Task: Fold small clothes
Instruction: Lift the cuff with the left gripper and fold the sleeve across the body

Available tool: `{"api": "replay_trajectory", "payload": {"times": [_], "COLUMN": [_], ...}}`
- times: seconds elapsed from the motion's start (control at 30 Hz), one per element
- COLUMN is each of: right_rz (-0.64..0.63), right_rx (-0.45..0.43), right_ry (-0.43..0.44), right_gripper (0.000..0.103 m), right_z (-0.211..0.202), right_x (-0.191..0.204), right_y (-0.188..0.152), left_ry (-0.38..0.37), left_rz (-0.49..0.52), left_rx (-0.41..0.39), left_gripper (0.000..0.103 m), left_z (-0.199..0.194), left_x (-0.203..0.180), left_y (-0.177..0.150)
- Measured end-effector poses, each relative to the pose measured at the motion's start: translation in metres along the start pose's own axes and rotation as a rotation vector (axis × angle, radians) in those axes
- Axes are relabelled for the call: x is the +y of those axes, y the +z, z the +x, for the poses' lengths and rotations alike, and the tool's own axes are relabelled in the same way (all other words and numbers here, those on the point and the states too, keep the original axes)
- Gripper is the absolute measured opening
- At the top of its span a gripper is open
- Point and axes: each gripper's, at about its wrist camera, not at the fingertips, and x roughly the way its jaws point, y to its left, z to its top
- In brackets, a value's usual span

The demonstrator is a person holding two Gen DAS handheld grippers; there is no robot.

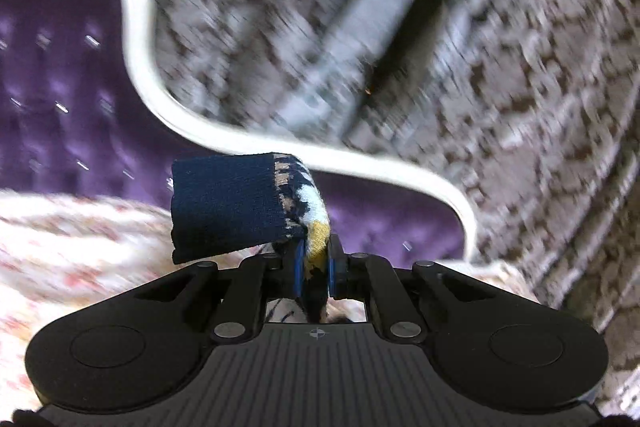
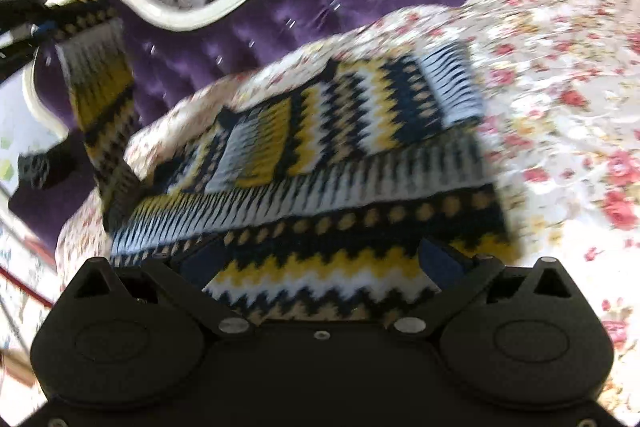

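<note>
A: Left wrist view: the left gripper (image 1: 316,267) pinches a sleeve (image 1: 224,207) of the sweater (image 2: 320,163), lifted off the bed cover (image 2: 560,107), I think to fold it inward.

B: The right gripper (image 2: 320,267)?

A: Its fingers stand wide over the hem, pressing nothing. I can read no label or writing.

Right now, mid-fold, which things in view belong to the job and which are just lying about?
Part of the job:
- patterned knit sweater, spread on the bed
- its sleeve, pinched and lifted by the left hand-held gripper
- right hand-held gripper, open over the sweater's near edge

Just there:
- floral bedspread
- purple tufted headboard
- patterned wallpaper
</note>
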Motion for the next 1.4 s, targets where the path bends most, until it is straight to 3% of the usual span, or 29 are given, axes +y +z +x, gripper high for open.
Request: {"api": "replay_trajectory", "payload": {"times": [0.27,0.47,0.5,0.57,0.63,0.87,1.03,1.2,1.4], "right_rz": [0.086,0.115,0.121,0.126,0.119,0.104,0.102,0.077,0.028], "right_rx": [-0.029,-0.028,-0.027,-0.026,-0.024,-0.011,-0.017,-0.025,-0.068], "right_ry": [-0.026,-0.069,-0.070,-0.072,-0.082,-0.096,-0.112,-0.124,-0.112], "right_gripper": [0.103,0.103,0.103,0.103,0.103,0.103,0.103,0.103,0.103], "right_z": [-0.010,-0.010,-0.010,-0.010,-0.009,-0.008,-0.008,-0.006,-0.005], "right_x": [-0.021,-0.032,-0.034,-0.036,-0.035,-0.034,-0.036,-0.033,-0.024], "right_y": [0.010,0.013,0.014,0.015,0.015,0.013,0.013,0.011,0.009], "left_ry": [-0.064,-0.071,-0.070,-0.081,-0.098,-0.123,-0.008,0.188,0.307], "left_rz": [0.055,0.084,0.097,0.131,0.145,0.212,0.224,0.191,0.134], "left_rx": [0.144,0.226,0.231,0.238,0.220,0.186,0.144,0.189,0.214], "left_gripper": [0.011,0.013,0.017,0.052,0.066,0.073,0.075,0.075,0.075], "left_z": [0.074,0.100,0.101,0.104,0.104,0.085,0.064,0.060,0.059], "left_x": [-0.058,-0.071,-0.073,-0.078,-0.081,-0.086,-0.057,-0.006,0.044], "left_y": [-0.076,-0.118,-0.122,-0.130,-0.134,-0.133,-0.129,-0.133,-0.143]}}
